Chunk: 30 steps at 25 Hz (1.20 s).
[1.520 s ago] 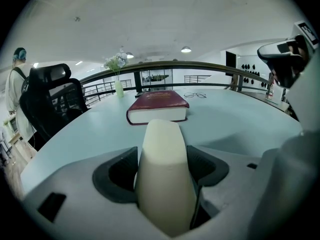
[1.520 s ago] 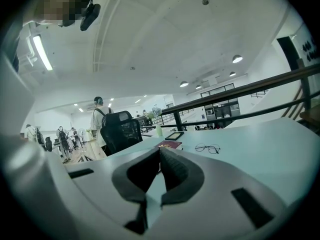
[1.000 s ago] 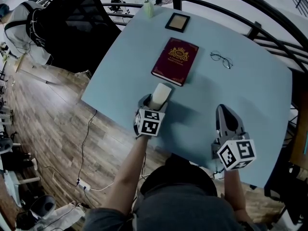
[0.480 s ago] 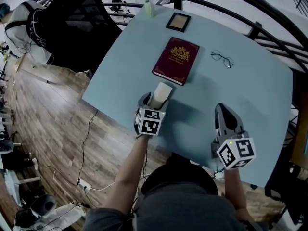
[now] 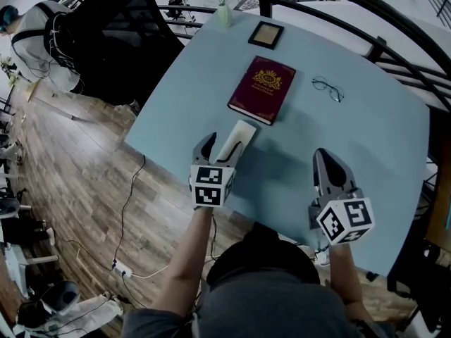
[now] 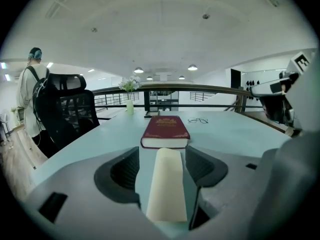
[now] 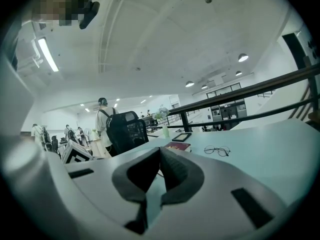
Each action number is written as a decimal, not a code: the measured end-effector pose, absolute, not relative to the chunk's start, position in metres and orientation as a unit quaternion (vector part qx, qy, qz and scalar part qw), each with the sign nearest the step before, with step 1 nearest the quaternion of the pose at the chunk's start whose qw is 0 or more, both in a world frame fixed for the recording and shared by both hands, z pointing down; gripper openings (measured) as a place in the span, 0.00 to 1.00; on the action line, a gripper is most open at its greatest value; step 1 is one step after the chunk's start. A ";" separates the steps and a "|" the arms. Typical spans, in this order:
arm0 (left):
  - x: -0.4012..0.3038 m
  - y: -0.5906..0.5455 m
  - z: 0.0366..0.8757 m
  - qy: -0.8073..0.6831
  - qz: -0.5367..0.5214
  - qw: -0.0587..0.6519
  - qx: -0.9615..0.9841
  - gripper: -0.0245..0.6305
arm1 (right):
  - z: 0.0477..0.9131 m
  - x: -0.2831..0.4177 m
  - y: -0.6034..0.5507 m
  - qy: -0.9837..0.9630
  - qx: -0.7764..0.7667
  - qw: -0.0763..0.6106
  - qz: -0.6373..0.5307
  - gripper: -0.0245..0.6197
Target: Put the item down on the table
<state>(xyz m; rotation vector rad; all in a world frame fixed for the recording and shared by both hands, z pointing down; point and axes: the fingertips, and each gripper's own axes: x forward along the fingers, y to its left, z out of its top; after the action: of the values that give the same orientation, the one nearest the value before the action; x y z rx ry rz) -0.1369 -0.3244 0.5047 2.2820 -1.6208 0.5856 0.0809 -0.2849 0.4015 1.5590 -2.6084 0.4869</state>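
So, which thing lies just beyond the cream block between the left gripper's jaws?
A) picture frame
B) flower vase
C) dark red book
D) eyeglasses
C: in the left gripper view the dark red book lies straight ahead of the cream block, nearer than anything else.

L gripper (image 5: 224,147) held fwd w/ jaws apart, R gripper (image 5: 323,156) alongside, well apart, jaws together.

Book (image 5: 262,89) is lying mid-desk (image 5: 380,139), w/ glasses (image 5: 327,88) sitting to its right and a frame (image 5: 266,34) behind it. Vase (image 5: 224,13) is standing at the far edge. Item (image 5: 235,141) is lying just in front of the book, btwn the left hand-held gripper's (image 6: 162,159) jaws. Right hand-held gripper (image 5: 326,162) is being held well to the right.
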 end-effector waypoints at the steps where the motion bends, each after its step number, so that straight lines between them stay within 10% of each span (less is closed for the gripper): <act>1: -0.139 -0.322 0.499 -0.565 0.196 0.137 0.790 0.47 | 0.401 0.080 -0.285 -0.848 0.505 0.032 0.157 0.04; 30: -0.191 -0.258 0.400 -0.643 0.074 0.087 0.757 0.06 | 0.379 0.025 -0.273 -0.891 0.436 0.031 0.123 0.04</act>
<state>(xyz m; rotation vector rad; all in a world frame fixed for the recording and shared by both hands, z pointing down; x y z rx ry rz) -0.1906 -0.2582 0.3999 2.2554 -1.9146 0.2202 0.0247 -0.2729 0.3790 1.3431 -2.7451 0.3802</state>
